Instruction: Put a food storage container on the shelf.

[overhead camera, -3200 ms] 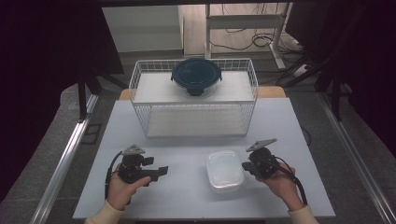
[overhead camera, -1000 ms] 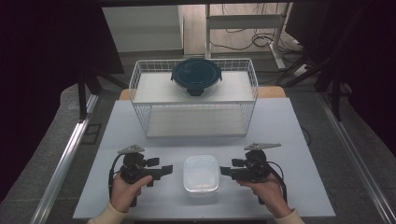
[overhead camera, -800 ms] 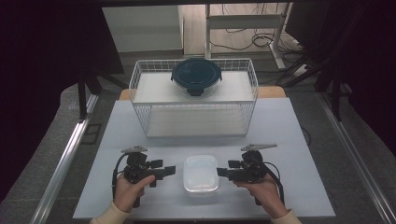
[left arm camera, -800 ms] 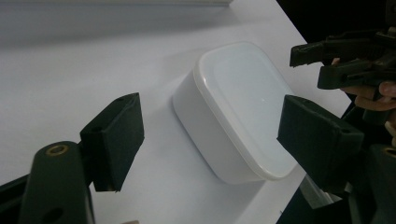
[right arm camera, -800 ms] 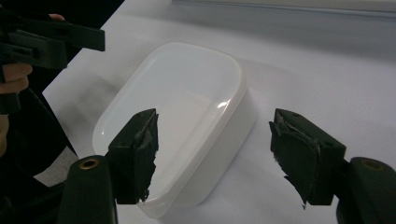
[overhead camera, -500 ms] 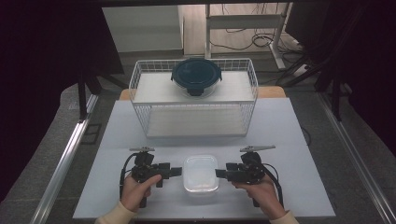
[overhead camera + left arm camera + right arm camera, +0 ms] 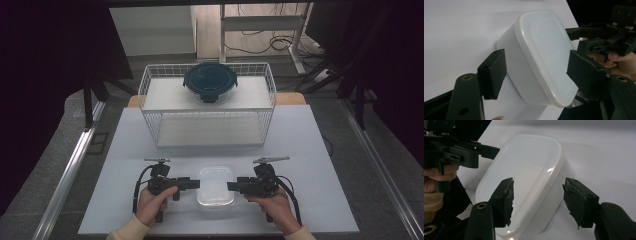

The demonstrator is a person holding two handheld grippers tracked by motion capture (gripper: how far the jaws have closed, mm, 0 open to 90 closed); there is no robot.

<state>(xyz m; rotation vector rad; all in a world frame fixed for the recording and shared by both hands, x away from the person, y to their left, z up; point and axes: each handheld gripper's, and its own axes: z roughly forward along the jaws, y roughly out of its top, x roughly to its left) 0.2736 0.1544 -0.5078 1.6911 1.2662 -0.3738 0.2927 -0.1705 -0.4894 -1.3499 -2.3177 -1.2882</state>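
A white desk stands on grey floor. Dark curtains hang on both sides. Behind, a metal frame and loose cables sit under bright light.

A dark-lidded round container sits atop a white wire basket.

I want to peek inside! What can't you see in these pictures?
- White box: its lid covers the inside, all views.
- Round container on the wire basket: dark lid hides what it holds, high view.
- Left tool: base cut off by the bottom edge, left gripper view.
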